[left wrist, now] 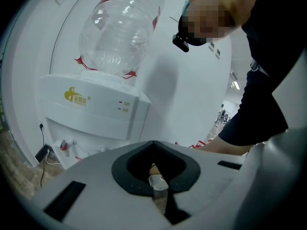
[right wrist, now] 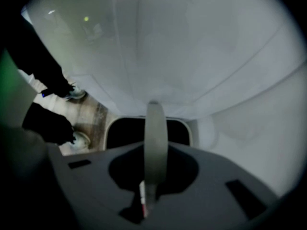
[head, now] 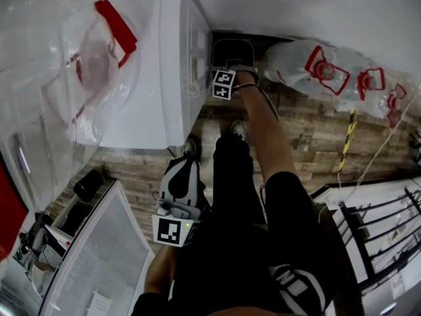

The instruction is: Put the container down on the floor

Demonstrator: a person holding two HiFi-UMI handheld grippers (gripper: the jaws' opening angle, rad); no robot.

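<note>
Here, the tall white water dispenser (head: 158, 64) is seen standing on the brown wood-plank floor (head: 309, 130). The dark rectangular container with a pale rim (head: 231, 50) is hung low in the corner just beside it, and whether its base is touching the planks cannot be told. Its thin pale grey curved handle (right wrist: 155, 143) is clamped between the closed jaws of the right gripper (right wrist: 146, 198), while the left gripper (left wrist: 156, 176) is held back near the person's legs, jaws together on nothing. For the step to be done well, the container should be lowered straight and level until its whole base is borne by the floor. It should be kept off the dispenser's side, and the handle let go only once no weight hangs from it.
</note>
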